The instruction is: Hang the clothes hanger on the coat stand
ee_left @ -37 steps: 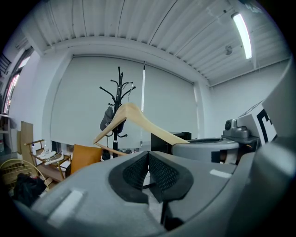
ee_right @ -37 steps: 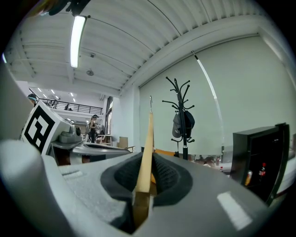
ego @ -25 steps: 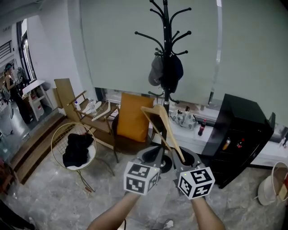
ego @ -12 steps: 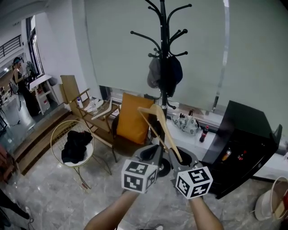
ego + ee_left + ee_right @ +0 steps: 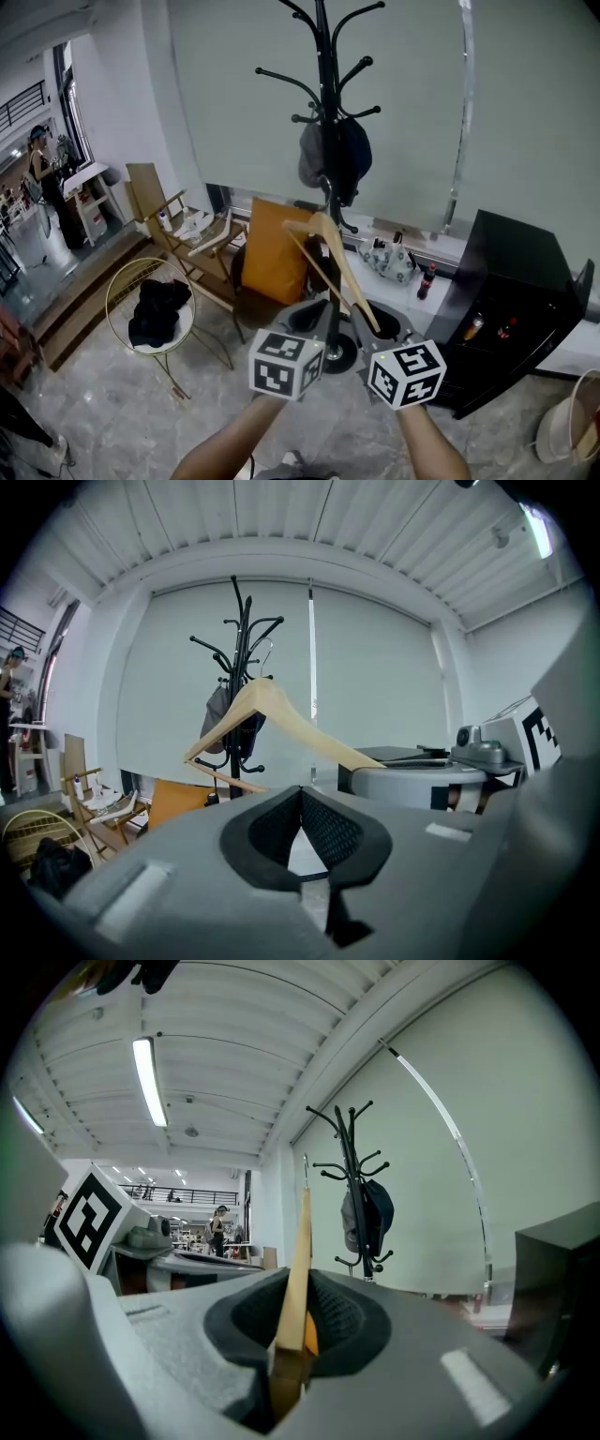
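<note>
A black coat stand (image 5: 322,112) rises at the centre of the head view, with dark caps (image 5: 335,155) hung on its lower hooks. A pale wooden hanger (image 5: 330,264) tilts up in front of the stand's pole. My right gripper (image 5: 380,330) is shut on one end of the hanger. In the right gripper view the hanger (image 5: 298,1274) stands edge-on between the pads, and the stand (image 5: 354,1176) is beyond. My left gripper (image 5: 314,323) sits just left of it, shut with nothing between its pads (image 5: 319,827). In the left gripper view the hanger (image 5: 272,714) overlaps the stand (image 5: 242,649).
A black cabinet (image 5: 511,291) stands right of the stand. An orange-cushioned chair (image 5: 277,248), a wooden folding chair (image 5: 178,225) and a round wire chair (image 5: 120,281) with dark cloth are at the left. Bottles sit on a white ledge (image 5: 417,281). A person (image 5: 42,164) stands far left.
The view has tilted up and the stand now sits a little further left. Both grippers and the hanger keep their places in the view, with the hanger's top slightly closer to the hung caps.
</note>
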{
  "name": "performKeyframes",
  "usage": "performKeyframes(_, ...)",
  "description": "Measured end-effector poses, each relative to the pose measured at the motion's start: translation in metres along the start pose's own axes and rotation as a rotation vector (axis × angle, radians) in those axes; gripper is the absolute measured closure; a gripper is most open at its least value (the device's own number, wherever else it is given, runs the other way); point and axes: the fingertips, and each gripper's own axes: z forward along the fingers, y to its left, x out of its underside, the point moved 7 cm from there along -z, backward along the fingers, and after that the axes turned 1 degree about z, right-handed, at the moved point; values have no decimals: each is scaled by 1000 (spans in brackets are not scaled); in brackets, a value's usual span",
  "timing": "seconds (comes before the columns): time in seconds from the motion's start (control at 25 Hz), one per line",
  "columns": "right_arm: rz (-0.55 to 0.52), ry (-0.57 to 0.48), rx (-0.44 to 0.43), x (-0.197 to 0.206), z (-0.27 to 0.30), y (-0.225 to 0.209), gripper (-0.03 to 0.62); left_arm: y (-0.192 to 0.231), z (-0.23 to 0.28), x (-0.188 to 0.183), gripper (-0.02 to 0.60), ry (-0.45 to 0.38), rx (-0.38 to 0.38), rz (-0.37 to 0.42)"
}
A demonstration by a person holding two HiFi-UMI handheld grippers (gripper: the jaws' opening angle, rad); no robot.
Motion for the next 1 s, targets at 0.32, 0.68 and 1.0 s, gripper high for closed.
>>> performKeyframes(0.32,-12,8,13,-3,42,-23,539,28,44,0,577,-15,45,-3)
performKeyframes(0.68,-19,12,38,-12,111,-44,539,84,98,-17,575,-43,90,0)
performKeyframes(1.0,-18,11,78,-19,156,-50,539,128,125,-28,575,-56,139,3)
